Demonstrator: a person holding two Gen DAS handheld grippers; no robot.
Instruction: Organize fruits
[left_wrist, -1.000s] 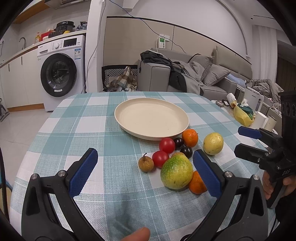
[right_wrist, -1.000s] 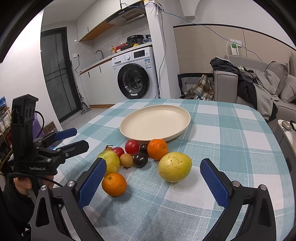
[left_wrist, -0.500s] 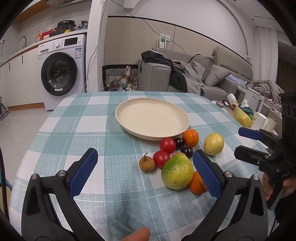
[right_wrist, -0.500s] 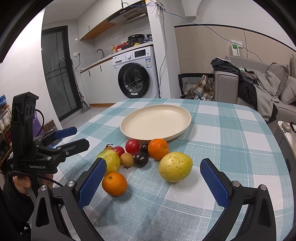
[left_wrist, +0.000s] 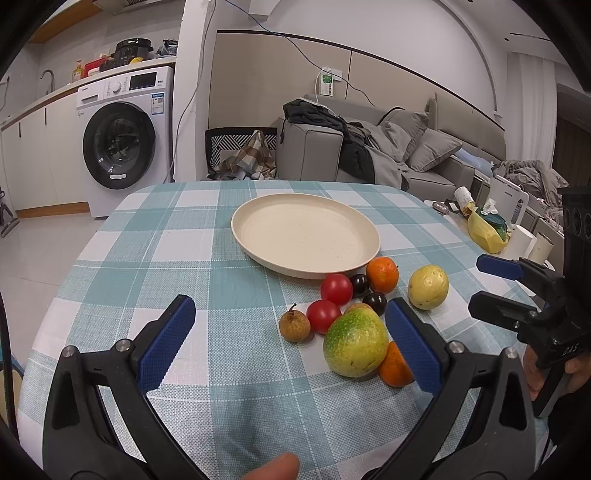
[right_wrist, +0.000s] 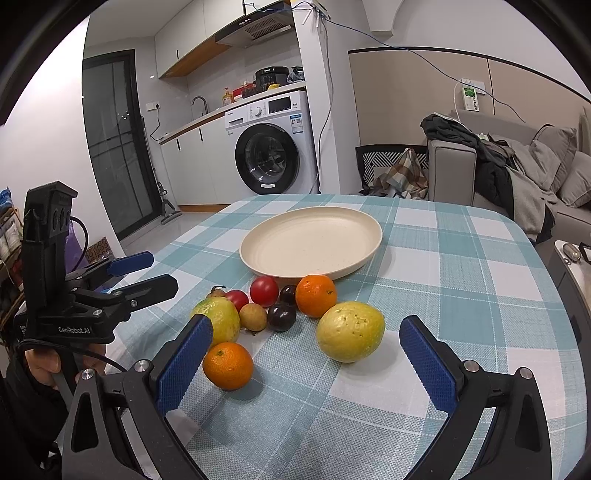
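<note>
Nothing has moved much: the fruits still wait beside the plate.
We hold the left gripper (left_wrist: 291, 332) and the right gripper (right_wrist: 306, 356) wide open and empty, as a moment ago. The green fruit (left_wrist: 355, 341), yellow fruit (right_wrist: 350, 331) and oranges sit on the bench, near the bare plate (left_wrist: 258, 243). We think no sorting has begun.

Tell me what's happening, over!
Both tongs open, left and right, holding nothing. Fruit bunched on table, plate bare. Nothing blocking.
</note>
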